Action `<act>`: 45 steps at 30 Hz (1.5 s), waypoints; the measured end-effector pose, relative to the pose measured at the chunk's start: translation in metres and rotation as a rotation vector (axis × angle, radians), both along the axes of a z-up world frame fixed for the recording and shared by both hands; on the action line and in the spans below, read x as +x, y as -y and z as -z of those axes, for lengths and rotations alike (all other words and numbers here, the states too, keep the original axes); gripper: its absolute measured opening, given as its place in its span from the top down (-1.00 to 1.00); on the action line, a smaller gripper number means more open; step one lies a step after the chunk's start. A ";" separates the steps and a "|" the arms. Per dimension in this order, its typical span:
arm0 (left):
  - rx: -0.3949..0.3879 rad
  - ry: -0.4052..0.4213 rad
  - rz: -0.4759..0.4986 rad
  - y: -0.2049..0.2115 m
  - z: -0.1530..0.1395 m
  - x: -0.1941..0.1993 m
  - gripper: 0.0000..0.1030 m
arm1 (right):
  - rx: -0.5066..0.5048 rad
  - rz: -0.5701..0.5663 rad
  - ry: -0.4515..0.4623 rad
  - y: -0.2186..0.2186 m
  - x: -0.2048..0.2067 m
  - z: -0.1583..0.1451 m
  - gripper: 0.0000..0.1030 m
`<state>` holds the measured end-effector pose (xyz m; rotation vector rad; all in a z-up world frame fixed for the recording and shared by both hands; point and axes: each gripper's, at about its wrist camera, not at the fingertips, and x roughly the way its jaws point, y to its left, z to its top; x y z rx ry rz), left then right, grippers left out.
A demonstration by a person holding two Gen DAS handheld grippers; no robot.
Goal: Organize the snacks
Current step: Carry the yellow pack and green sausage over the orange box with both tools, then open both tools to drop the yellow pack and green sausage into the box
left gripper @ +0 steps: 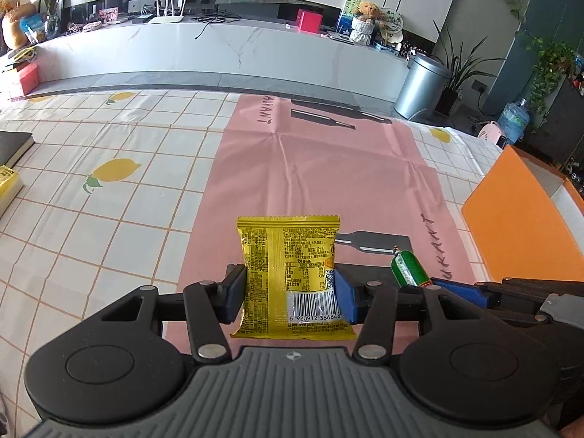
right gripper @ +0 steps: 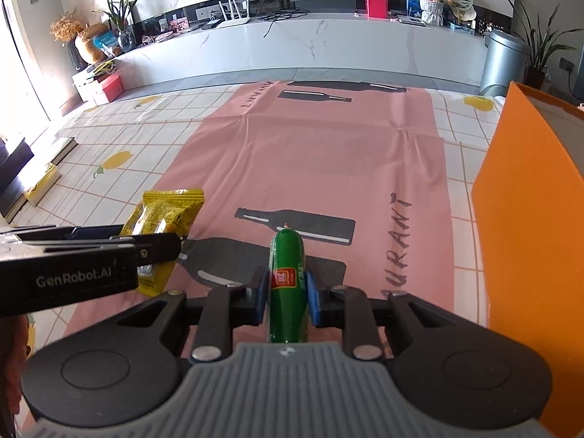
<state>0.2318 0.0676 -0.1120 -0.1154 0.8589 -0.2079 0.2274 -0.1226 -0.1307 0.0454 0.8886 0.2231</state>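
Note:
My left gripper (left gripper: pixel 290 292) is shut on a yellow snack packet (left gripper: pixel 290 273), held upright above the pink mat (left gripper: pixel 328 175), its barcode side facing the camera. My right gripper (right gripper: pixel 286 297) is shut on a green sausage stick (right gripper: pixel 286 284) with a red label, pointing forward above the mat. In the left wrist view the sausage (left gripper: pixel 407 268) and the right gripper show close at the right. In the right wrist view the yellow packet (right gripper: pixel 164 215) and the left gripper (right gripper: pixel 160 246) show at the left. An orange box (right gripper: pixel 529 197) stands at the right; it also shows in the left wrist view (left gripper: pixel 518 219).
The table has a white lemon-print cloth (left gripper: pixel 91 189) under the pink mat. Books (left gripper: pixel 11 160) lie at its left edge. Beyond the table are a white cabinet (left gripper: pixel 219 51), a metal bin (left gripper: pixel 423 87) and plants.

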 end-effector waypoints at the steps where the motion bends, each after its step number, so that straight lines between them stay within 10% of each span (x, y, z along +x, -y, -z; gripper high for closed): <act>1: -0.006 0.005 0.005 0.001 -0.006 -0.005 -0.12 | 0.003 -0.001 0.002 0.000 -0.005 -0.005 0.63; 18: -0.084 0.143 0.236 0.106 -0.108 -0.058 -0.12 | -0.021 0.111 0.133 0.107 -0.092 -0.129 0.63; 45: 0.255 0.021 0.668 0.281 -0.054 -0.037 -0.13 | -0.142 0.098 -0.023 0.250 -0.080 -0.077 0.63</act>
